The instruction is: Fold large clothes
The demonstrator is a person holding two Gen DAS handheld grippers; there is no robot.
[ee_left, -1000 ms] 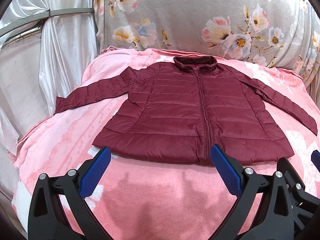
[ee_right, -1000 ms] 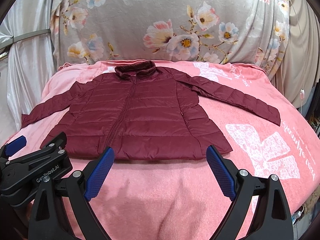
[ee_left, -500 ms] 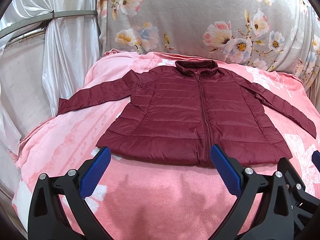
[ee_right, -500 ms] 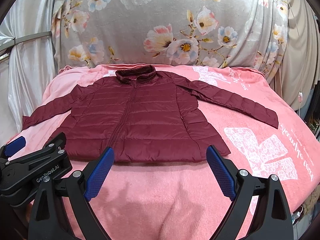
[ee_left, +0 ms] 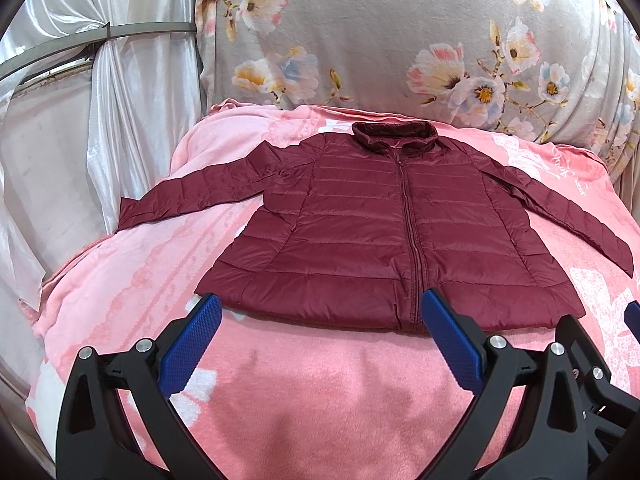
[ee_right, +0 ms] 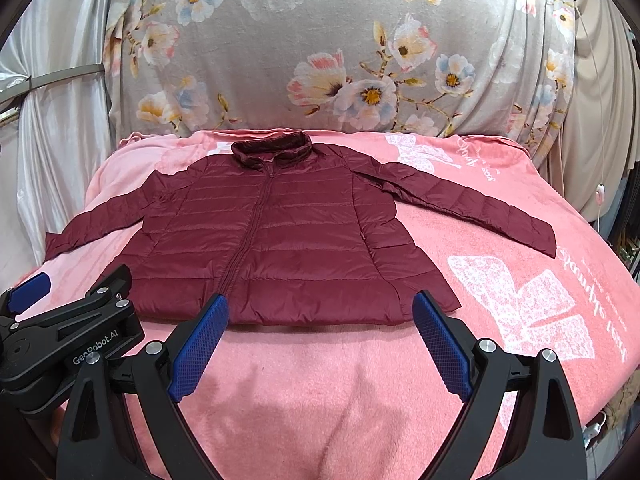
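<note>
Your jacket lay flat and zipped on the pink blanket, collar at 12 o'clock, hem at 6, both sleeves spread out; nothing was folded yet, so I judged this the opening step, before any grasp. Your left tongs were spread wide and held nothing; they hung just short of the hem, one pad near the hem's 9 o'clock corner, the other near the zip. Your right tongs were likewise wide and empty, framing the hem from the zip toward its 3 o'clock corner. The next move probably called for taking a sleeve or a side edge and carrying it across the body; the shiny quilted shell looked slippery, so you would want a deep bite.

Edges: the left cuff sat close to the blanket's drop at 9 o'clock, beside the white curtain; the right sleeve had more blanket around it; the floral cloth closed off 12 o'clock; open room lay at 6 o'clock, between hem and tongs.
</note>
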